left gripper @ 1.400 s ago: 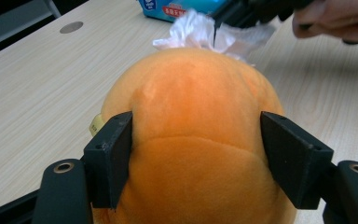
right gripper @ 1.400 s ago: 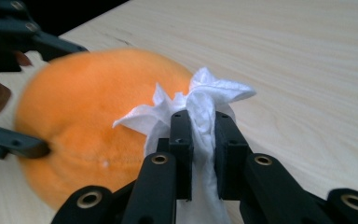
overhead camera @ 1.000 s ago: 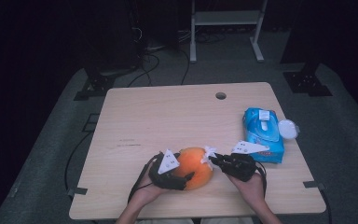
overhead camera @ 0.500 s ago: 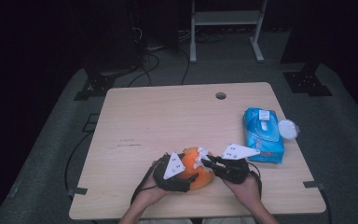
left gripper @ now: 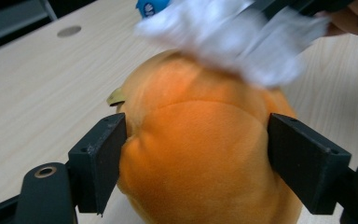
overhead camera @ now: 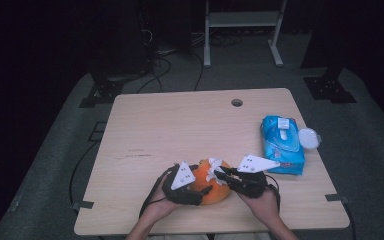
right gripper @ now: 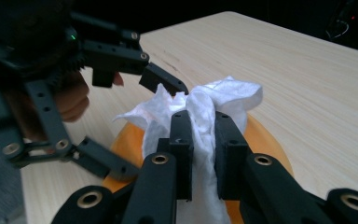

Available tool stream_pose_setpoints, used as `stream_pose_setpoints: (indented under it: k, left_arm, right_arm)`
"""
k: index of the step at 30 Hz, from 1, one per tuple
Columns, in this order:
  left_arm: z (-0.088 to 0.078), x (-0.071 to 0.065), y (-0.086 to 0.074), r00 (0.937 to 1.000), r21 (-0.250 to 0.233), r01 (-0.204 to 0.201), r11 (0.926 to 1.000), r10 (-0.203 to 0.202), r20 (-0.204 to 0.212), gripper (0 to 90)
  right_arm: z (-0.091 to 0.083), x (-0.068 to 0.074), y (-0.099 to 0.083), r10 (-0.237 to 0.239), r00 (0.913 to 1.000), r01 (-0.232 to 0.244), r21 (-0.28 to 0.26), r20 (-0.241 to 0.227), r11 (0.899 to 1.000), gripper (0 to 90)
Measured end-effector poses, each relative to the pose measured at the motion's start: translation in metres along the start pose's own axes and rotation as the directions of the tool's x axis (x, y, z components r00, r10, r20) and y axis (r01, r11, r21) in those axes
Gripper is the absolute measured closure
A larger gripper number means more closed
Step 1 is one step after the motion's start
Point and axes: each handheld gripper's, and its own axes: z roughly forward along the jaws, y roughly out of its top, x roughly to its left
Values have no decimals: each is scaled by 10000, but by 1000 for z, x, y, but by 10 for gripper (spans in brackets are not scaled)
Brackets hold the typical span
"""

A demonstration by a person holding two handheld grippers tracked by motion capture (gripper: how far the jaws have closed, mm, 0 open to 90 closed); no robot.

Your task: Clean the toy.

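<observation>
At the near edge of the table (overhead camera: 145, 130), the person's two hands meet over a soft orange plush pumpkin (overhead camera: 211, 186) that sits on the wood just in front of them. The left gripper (overhead camera: 203, 191) reaches in from the left and has its two black jaws clamped against the toy's flanks; in the left gripper view the pads (left gripper: 100, 161) press into the fuzzy orange fabric on either side, steadying it on the table. The right gripper (overhead camera: 219, 175) comes in from the right with its jaws pinched together on a crumpled white wipe (right gripper: 214, 109), which the right gripper view shows bunched between the pads and draped over the crown of the pumpkin; in the left gripper view the same wipe is a white blur across the top of the toy. The step in hand looks like wiping the pumpkin clean: one claw braces, the other rubs. The next move probably calls for dragging the wipe across a fresh part of the surface while the left grip holds firm enough that the soft body does not roll or squash away, and perhaps turning the toy to expose its far side. Farther off to the right lies a blue pack of wet wipes (overhead camera: 282, 145), with a small round white lid (overhead camera: 309, 138) just beside it at the table's right edge. Beyond that, near the far edge, is a cable hole (overhead camera: 237, 102) in the wood.
</observation>
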Motion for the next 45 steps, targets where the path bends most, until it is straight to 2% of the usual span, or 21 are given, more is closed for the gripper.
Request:
stream_pose_setpoints:
  k: [2,5,9,10,11,15,18,20,22,23,24,27,29,32,33,35,37,38,40,42,45]
  left_arm:
    - [-3,2,1,10000,-87,57,9999,-57,9,200]
    - [-8,13,-2,9964,-188,815,9965,-819,-202,114]
    - [-1,13,-6,9914,127,1294,9915,-1296,190,93]
    - [1,10,-7,9914,92,1235,9923,-1238,415,153]
    - [3,6,-7,9953,8,927,9957,-926,284,195]
    - [1,1,-2,9989,28,424,9991,-424,190,226]
    - [-3,6,-3,9979,-95,598,9982,-596,237,198]
    - [-3,11,-3,9937,-81,1124,9936,-1124,-1,102]
    - [0,12,-5,9891,-3,1453,9894,-1453,260,100]
    - [1,10,-6,9890,75,1398,9901,-1400,482,156]
    - [2,7,-6,9927,20,1140,9935,-1140,390,209]
    - [-1,2,2,9993,-206,381,9991,-382,-25,284]
    - [-3,-1,5,9991,-422,-171,9990,155,-384,314]
    - [-3,-1,5,9991,-490,-261,9985,244,-346,305]
    - [-2,-1,3,9996,-489,-89,9988,75,-288,276]
    - [1,3,1,9975,-382,705,9968,-707,-30,173]
    - [4,7,-2,9869,-194,1611,9867,-1609,107,120]
    - [5,7,-4,9846,-147,1736,9847,-1732,240,149]
    - [4,1,-3,9956,-280,936,9952,-934,96,241]
    - [4,-5,0,9997,-250,224,9994,-223,10,289]
    - [1,-3,0,9999,-354,38,9994,-34,121,315]
  right_arm:
    - [3,0,-1,-190,9998,188,194,107,9996,788]
    - [4,-8,-10,91,9998,-98,347,204,9993,788]
    - [1,-10,-11,260,9994,-268,366,226,9990,788]
    - [1,-7,-9,201,9995,-207,303,225,9993,788]
    - [0,-3,-7,35,9998,-40,240,216,9997,788]
    - [1,9,0,-586,9981,586,-9,179,9983,787]
    - [1,0,-4,-177,9996,174,143,239,9997,788]
    - [1,-8,-9,40,9991,-50,248,428,9997,788]
    - [-1,-13,-12,420,9985,-427,197,346,9989,788]
    - [-2,-13,-11,428,9985,-433,171,331,9989,787]
    - [-2,-9,-8,321,9990,-325,132,306,9994,788]
    - [-2,4,0,-119,9999,118,-170,-57,9998,787]
    - [-3,6,4,-245,9997,247,-215,89,9995,787]
    - [-5,-4,1,84,9996,-80,-134,271,9999,788]
    - [-5,-7,-2,206,9994,-203,-87,275,9998,788]
    - [-5,-9,-8,324,9991,-325,11,281,9995,788]
    - [-5,-7,-7,366,9991,-367,28,215,9993,788]
    - [-5,-4,-5,251,9995,-251,-21,216,9997,788]
    - [-4,6,1,-111,9999,111,-154,-38,9998,788]
    - [-1,15,6,-573,9984,573,-63,13,9983,788]
    - [-3,9,7,-417,9989,420,-123,214,9990,788]
